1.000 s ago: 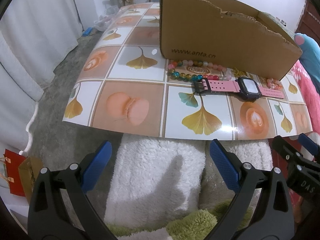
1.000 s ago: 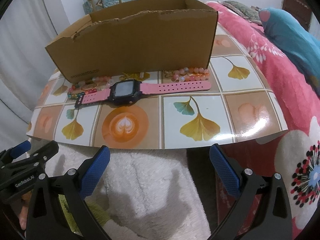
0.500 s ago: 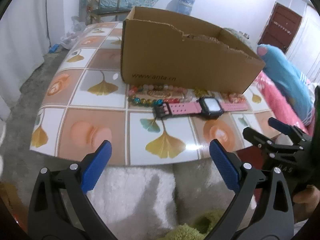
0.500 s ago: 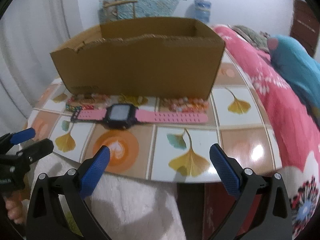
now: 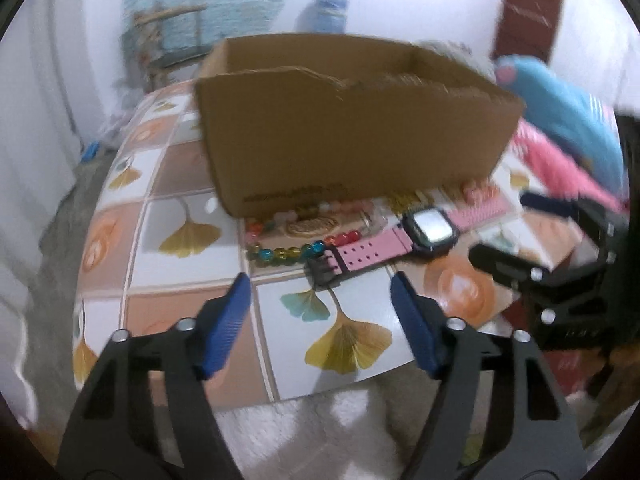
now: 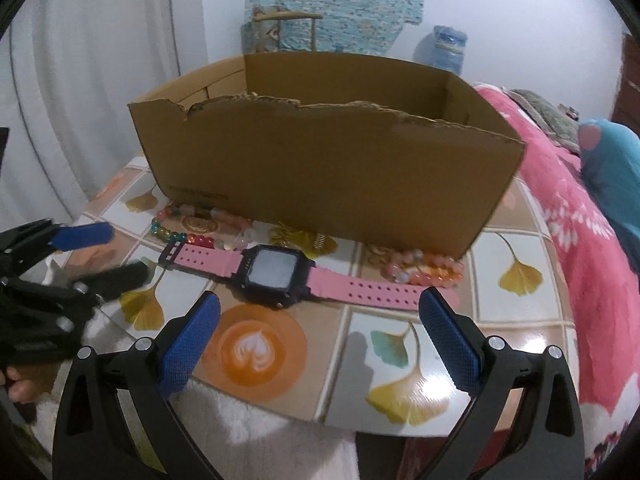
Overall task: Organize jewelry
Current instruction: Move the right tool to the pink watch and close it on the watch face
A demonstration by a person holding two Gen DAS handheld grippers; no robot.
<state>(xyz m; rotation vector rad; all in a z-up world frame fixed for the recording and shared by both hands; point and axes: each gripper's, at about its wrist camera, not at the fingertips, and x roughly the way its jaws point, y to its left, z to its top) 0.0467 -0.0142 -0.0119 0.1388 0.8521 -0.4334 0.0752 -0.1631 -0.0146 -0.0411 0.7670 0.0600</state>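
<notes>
A pink-strapped watch [image 5: 400, 240] [image 6: 280, 272] with a black case lies flat in front of an open cardboard box [image 5: 352, 152] [image 6: 320, 184]. Between watch and box lie a coloured bead bracelet [image 5: 280, 254] [image 6: 172, 234], a pink bead bracelet [image 6: 424, 268] and a gold chain [image 6: 292, 236]. My left gripper [image 5: 318, 280] hovers over the table's front edge; its jaws are closing with nothing pressed between them, the watch buckle just beyond the tips. My right gripper [image 6: 319, 294] stands open just short of the watch case. Each gripper shows in the other's view, the left gripper [image 6: 102, 256] and the right gripper [image 5: 516, 228].
The table top [image 6: 400, 392] has a glossy tile print of ginkgo leaves and coffee cups. White fluffy fabric [image 5: 320, 432] lies below its front edge. A pink floral blanket [image 6: 560, 240] and a blue plush [image 6: 612, 160] are on the right; a chair [image 6: 284, 28] and a water jug [image 6: 444, 52] stand behind.
Both grippers have come forward over the table edge toward the watch and rolled level. The left jaws have narrowed; the right jaws keep their width.
</notes>
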